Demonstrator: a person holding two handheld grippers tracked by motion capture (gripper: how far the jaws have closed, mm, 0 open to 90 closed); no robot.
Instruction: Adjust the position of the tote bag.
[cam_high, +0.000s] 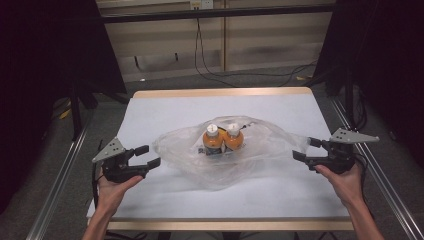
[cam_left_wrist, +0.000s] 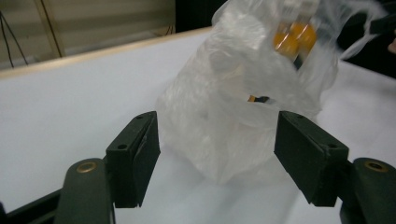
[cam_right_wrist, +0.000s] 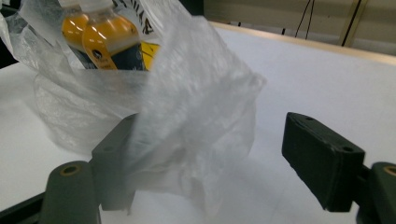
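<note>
Both tongs (cam_high: 148, 156) (cam_high: 303, 149) gape (empty), flanking the plastic bag (cam_high: 250, 160) holding bottles (cam_high: 222, 138).

The bag (cam_high: 250, 150) is looking like thin, crinkly see-through plastic, catching a bit of shine. The two bottles (cam_high: 223, 140) inside are showing glossy plastic with white caps. The table (cam_high: 165, 115) is looking matt white and smooth, with a pale wood edge. Each hand-held gripper (cam_high: 148, 156) is looking matt black.

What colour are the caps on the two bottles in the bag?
White caps, clearest in the high view.
</note>
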